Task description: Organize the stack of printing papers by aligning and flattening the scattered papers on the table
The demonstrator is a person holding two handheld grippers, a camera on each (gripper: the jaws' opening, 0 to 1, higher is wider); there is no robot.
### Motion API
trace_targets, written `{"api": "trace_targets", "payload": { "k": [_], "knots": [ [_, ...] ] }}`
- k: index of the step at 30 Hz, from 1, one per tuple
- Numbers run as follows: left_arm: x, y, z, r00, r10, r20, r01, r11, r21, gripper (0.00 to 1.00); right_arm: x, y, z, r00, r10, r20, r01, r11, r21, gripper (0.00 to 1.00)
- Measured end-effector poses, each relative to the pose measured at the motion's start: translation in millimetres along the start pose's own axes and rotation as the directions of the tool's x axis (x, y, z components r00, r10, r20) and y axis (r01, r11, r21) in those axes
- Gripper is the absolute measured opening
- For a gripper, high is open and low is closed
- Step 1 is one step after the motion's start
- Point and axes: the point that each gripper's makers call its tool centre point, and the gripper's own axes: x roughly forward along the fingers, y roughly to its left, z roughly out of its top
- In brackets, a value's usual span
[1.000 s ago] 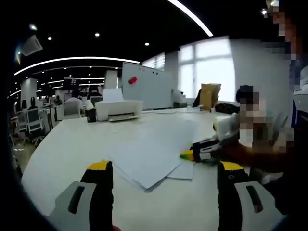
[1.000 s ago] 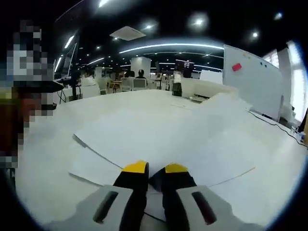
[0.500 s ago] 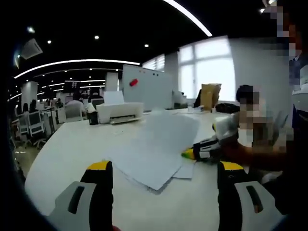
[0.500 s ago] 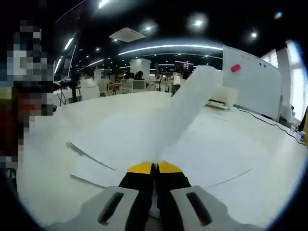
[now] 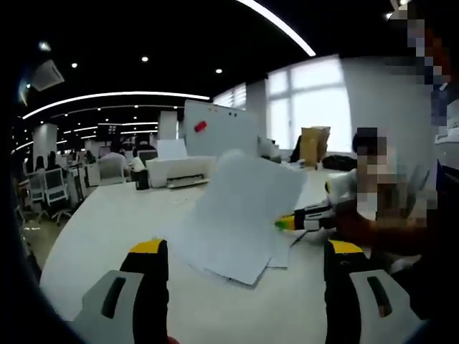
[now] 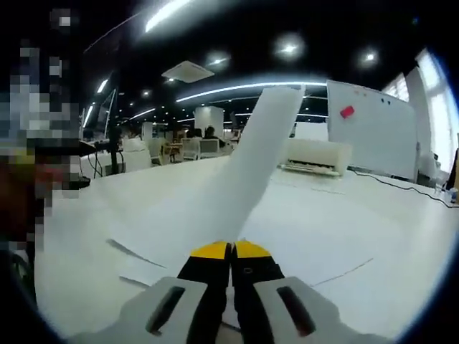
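While my right gripper (image 6: 231, 249) pinches one raised sheet (image 6: 251, 168) at centre frame (left gripper (image 5: 240, 247) spread, empty), the papers (image 5: 233, 254) on the bench (image 5: 100, 222) lie unaligned.

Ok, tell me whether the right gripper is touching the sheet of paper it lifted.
Touching. In the right gripper view, the right gripper has its jaws closed on the edge of the raised sheet of paper, which rises straight from between them.

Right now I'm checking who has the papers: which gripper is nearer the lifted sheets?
Right. The right gripper is shut on an edge of the lifted sheets, raising them off the table. The left gripper is open, short of them.
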Motion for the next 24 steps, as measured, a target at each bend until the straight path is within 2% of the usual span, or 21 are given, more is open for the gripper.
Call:
{"api": "trace_targets", "payload": {
  "k": [6,10,14,16,24],
  "knots": [
    [-2.1,0.1,1.5,1.000,0.003,0.003,-0.003,1.000,0.003,0.92,-3.4,6.0,10.2,0.997,0.052,0.056,-0.053,0.998,0.029,0.00],
    [-3.2,0.4,4.2,1.000,0.005,0.013,-0.005,1.000,0.003,0.92,-6.0,6.2,12.2,0.995,0.069,0.070,-0.072,0.996,0.049,0.00],
    [-3.5,0.5,3.7,1.000,0.004,0.012,-0.004,1.000,0.004,0.92,-12.4,13.9,24.9,0.980,0.137,0.143,-0.154,0.981,0.115,0.00],
    [-4.2,1.7,3.8,1.000,0.006,0.012,-0.006,1.000,0.005,0.92,-16.8,16.5,30.5,0.968,0.176,0.177,-0.205,0.965,0.164,0.00],
    [-4.8,5.7,5.0,1.000,0.010,0.016,-0.011,1.000,0.009,0.92,-26.0,20.6,41.5,0.950,0.218,0.225,-0.263,0.944,0.197,0.00]
  ]
}}
